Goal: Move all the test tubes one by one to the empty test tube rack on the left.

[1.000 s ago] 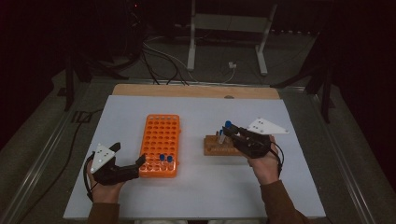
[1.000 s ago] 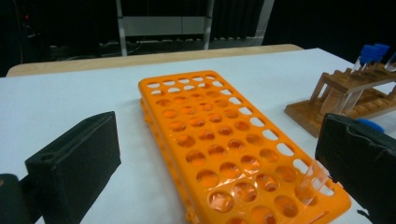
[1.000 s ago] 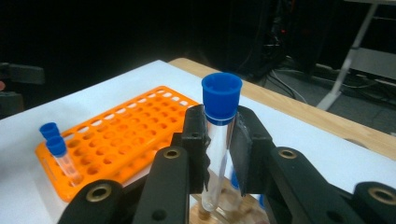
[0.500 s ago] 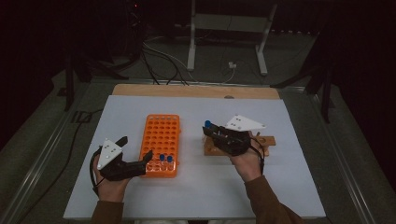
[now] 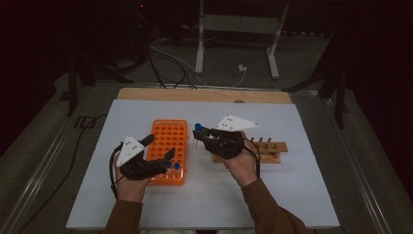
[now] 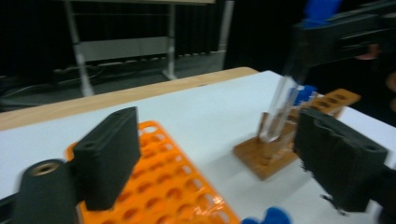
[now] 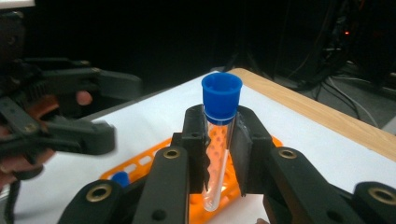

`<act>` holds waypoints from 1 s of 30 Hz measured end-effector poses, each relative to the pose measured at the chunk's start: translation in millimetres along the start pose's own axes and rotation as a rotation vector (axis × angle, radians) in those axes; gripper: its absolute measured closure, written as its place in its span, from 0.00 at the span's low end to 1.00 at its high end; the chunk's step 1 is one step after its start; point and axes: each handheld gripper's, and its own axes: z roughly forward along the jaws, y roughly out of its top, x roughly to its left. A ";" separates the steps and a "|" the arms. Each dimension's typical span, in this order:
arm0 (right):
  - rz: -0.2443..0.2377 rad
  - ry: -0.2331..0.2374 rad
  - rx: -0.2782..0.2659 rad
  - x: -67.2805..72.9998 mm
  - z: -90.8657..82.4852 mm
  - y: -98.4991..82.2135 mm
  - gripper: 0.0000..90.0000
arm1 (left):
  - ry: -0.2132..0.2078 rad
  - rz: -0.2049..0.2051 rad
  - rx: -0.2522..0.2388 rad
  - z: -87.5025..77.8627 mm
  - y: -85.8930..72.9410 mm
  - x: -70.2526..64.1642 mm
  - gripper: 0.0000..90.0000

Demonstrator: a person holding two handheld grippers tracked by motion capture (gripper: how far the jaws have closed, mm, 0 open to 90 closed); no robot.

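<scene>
The right gripper (image 7: pixel 219 154) is clamped on a clear test tube (image 7: pixel 215 158) with a blue cap, holding it upright above the desk (image 5: pixel 302 195), between the orange rack (image 5: pixel 168 141) on the left and the wooden stand (image 5: pixel 270 151) on the right. The left gripper (image 5: pixel 158 146), empty, has just been closing its jaws partway at the orange rack's near left corner.

Clear blue-capped test tube (image 7: pixel 217 140), upright, above the table beside orange rack (image 5: pixel 168 141).
</scene>
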 end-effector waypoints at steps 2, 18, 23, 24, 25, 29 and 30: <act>0.000 0.013 -0.002 2.9 2.9 2.0 0.85 | -0.016 0.017 0.006 4.6 2.9 -4.8 0.24; -0.005 0.080 0.013 19.8 16.0 6.9 0.85 | -0.091 0.062 0.021 26.0 9.4 -21.3 0.73; -0.011 0.086 0.018 21.9 18.3 6.6 0.85 | -0.099 0.065 0.019 26.5 9.5 -20.9 0.82; -0.009 0.086 0.020 22.3 18.5 6.5 0.85 | -0.097 0.068 0.019 26.5 9.4 -20.8 0.84; -0.010 0.086 0.020 22.5 18.7 6.5 0.85 | -0.100 0.069 0.019 26.4 9.3 -20.8 0.85; -0.007 0.090 0.020 22.1 18.8 6.5 0.82 | -0.094 0.079 0.022 26.1 9.3 -20.8 0.86; -0.005 0.092 0.013 21.4 18.4 6.6 0.78 | -0.091 0.079 0.024 26.3 9.2 -20.2 0.86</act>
